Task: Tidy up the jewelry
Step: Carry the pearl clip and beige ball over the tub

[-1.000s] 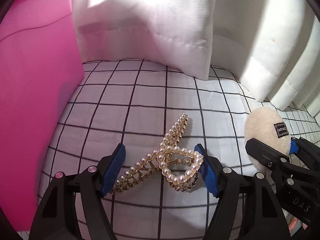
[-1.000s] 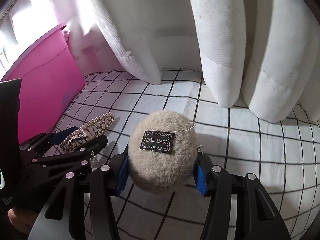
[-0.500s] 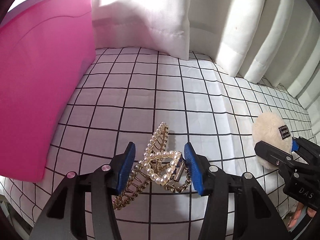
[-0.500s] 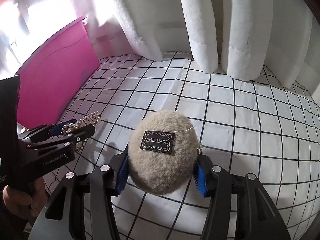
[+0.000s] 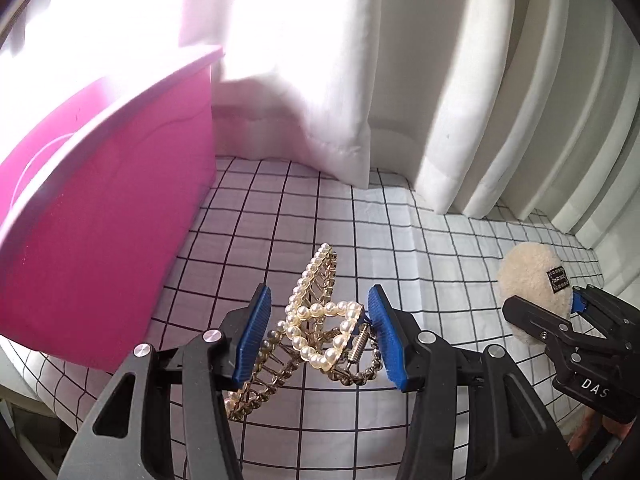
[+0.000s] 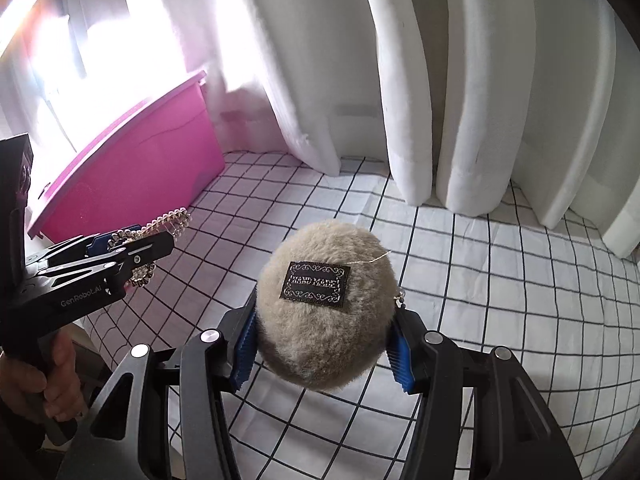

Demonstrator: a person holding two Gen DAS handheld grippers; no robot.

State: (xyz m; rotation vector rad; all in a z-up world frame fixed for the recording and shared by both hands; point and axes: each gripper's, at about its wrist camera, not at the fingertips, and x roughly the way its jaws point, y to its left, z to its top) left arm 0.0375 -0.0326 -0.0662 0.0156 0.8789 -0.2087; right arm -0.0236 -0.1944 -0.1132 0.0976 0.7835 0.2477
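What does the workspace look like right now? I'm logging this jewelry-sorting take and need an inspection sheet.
Surface: white cloth with black grid, creased.
Job's things: pearl hair claw between the left gripper's pads; fluffy beige pom-pom with a black label, in the right gripper; pink bin at the left, contents not visible.
Clutter: nothing seen.
Grippers: left gripper shut on the claw; right gripper shut on the pom-pom; both held off the cloth.
Cables: nothing seen.
Surroundings: white curtain behind, bright backlight at upper left.
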